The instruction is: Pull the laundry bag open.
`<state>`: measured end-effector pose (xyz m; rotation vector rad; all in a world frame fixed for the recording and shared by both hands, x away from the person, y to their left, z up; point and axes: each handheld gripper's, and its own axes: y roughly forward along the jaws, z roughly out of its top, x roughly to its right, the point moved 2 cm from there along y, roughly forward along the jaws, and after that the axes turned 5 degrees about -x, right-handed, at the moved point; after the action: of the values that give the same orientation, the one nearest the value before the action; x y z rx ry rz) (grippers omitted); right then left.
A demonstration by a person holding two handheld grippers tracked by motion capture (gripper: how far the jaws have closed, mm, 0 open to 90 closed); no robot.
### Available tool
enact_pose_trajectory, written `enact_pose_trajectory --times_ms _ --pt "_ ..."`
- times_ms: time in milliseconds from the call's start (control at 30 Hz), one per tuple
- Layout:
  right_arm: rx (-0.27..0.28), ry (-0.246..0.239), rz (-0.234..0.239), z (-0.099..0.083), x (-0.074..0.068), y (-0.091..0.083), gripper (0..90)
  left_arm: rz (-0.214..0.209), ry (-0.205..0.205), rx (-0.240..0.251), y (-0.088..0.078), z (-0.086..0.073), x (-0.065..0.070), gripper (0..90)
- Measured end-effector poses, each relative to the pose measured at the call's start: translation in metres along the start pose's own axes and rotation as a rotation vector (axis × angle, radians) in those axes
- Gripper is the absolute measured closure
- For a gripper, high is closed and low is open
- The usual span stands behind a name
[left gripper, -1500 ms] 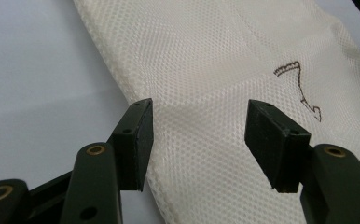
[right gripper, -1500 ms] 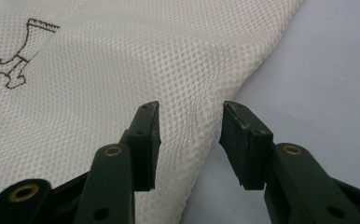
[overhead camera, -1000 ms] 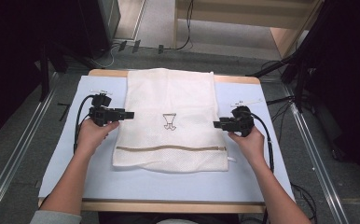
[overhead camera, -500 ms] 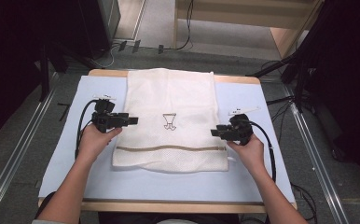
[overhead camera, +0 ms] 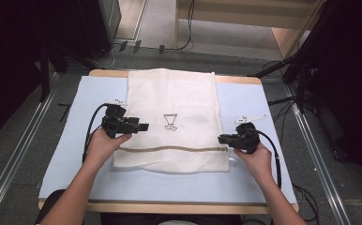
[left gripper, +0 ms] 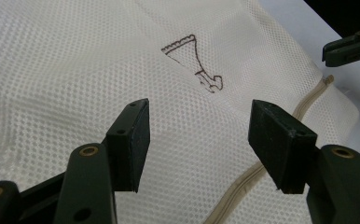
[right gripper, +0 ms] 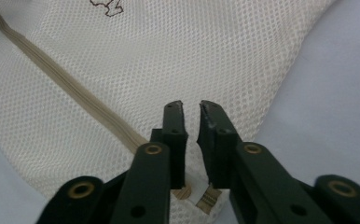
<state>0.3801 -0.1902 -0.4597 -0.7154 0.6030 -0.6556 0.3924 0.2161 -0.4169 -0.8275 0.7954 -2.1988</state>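
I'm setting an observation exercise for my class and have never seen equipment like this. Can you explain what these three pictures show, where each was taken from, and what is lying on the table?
No robot here: a person holds a black two-jaw gripper in each hand. The high view looks down on the table; the other two come from cameras riding on each gripper, looking along its jaws. A white mesh laundry bag with a beige zipper and a small printed emblem lies flat on a pale blue mat. The left gripper hovers open over the mesh. The right gripper has just been closing at the zipper's end, jaws nearly together; whether it pinches the zipper pull I cannot tell.
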Motion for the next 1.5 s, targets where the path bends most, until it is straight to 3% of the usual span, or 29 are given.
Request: enact_pose_trajectory --times_ms 100,467,1367,1500 --pt "-0.014 0.009 0.003 -0.003 0.002 0.000 90.0 -0.008 0.011 0.003 0.003 0.002 0.002 39.9" --pt "-0.054 0.061 0.022 -0.017 0.011 0.006 90.0 -0.031 0.039 -0.006 0.014 0.007 0.007 39.9" --pt "-0.046 0.004 0.035 -0.018 -0.011 0.006 90.0 -0.060 0.085 -0.033 0.034 0.014 0.026 40.3" --pt "-0.051 -0.013 0.014 -0.018 -0.012 0.005 90.0 -0.069 0.101 -0.041 0.038 0.014 0.032 40.5"
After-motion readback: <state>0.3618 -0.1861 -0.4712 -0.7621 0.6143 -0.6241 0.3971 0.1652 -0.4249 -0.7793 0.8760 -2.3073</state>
